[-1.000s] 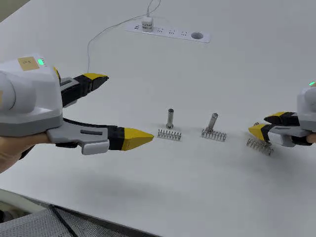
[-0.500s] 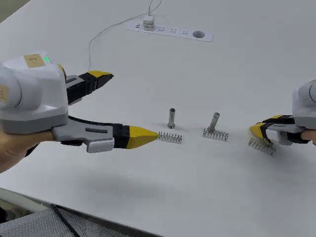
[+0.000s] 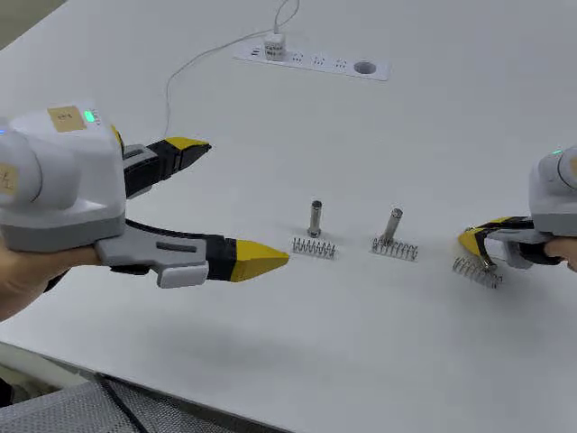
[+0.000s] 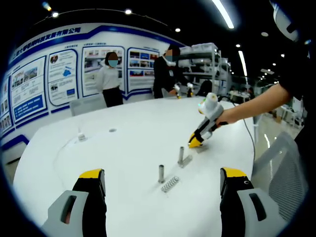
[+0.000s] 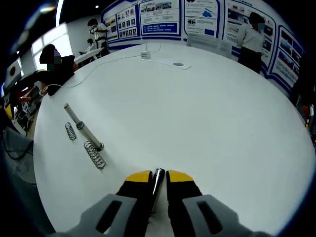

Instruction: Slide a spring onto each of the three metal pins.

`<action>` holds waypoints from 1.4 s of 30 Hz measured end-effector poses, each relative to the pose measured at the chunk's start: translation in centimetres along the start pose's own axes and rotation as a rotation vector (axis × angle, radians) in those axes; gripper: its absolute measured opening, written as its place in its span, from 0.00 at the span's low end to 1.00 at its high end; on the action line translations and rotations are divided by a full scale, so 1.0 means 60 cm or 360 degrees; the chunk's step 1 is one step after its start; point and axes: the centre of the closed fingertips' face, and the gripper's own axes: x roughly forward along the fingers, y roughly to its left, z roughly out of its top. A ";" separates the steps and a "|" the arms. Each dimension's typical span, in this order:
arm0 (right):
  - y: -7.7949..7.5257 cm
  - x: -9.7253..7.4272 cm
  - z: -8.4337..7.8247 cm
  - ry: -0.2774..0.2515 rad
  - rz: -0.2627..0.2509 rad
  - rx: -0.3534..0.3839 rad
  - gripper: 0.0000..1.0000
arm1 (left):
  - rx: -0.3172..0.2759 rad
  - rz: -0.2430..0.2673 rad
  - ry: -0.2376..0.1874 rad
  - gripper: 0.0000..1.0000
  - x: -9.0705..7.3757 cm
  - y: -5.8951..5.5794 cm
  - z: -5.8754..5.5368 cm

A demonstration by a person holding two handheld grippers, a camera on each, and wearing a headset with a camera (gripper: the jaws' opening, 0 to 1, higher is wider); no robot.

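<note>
Two tools are at work. The right tool has its yellow tips all but closed on a slim metal pin, which runs along the gap between them. In the head view this tool sits low at the worktop, its nose just beside the third spring; whether pin and coil touch I cannot tell. The left tool is spread wide and holds nothing, its lower tip near the first spring but apart from it. Just behind that coil stands the first upright pin. Further right, the second upright pin stands with the middle spring lying at its foot. No spring is on a pin yet.

Risks, as I judge them:
- **Slipping pin:** the metal pin looks like smooth polished steel, and only narrow tapered tips grip it. It could pivot or slip out when pushed into a coil.
- **Stray springs:** the springs are light, open-wound coils of thin bright wire, round in section, lying on a smooth white worktop. A nudge could roll them off, and a hard pinch could flick them away.
- **Toppled pins:** the wide left jaws could knock over the short cylindrical pins, which stand free on end.
</note>
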 end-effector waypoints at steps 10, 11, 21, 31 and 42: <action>0.000 0.001 0.003 0.0050 -0.0030 0.0053 0.09 | -0.0001 0.0006 -0.0010 0.98 -0.005 -0.008 0.003; -0.001 0.001 0.002 0.0053 -0.0033 0.0061 0.09 | 0.0000 0.0006 -0.0010 0.98 -0.006 -0.009 0.003; 0.001 -0.001 0.002 0.0063 -0.0048 0.0076 0.07 | 0.0010 0.0022 -0.0017 0.98 -0.014 -0.013 0.011; 0.005 -0.020 0.012 -0.0055 -0.0038 0.0139 0.07 | 0.0016 0.0035 -0.0022 0.98 -0.018 -0.019 0.014; 0.003 -0.043 0.019 -0.0159 -0.0042 0.0147 0.07 | 0.0035 0.0022 -0.0047 0.99 -0.018 -0.029 0.029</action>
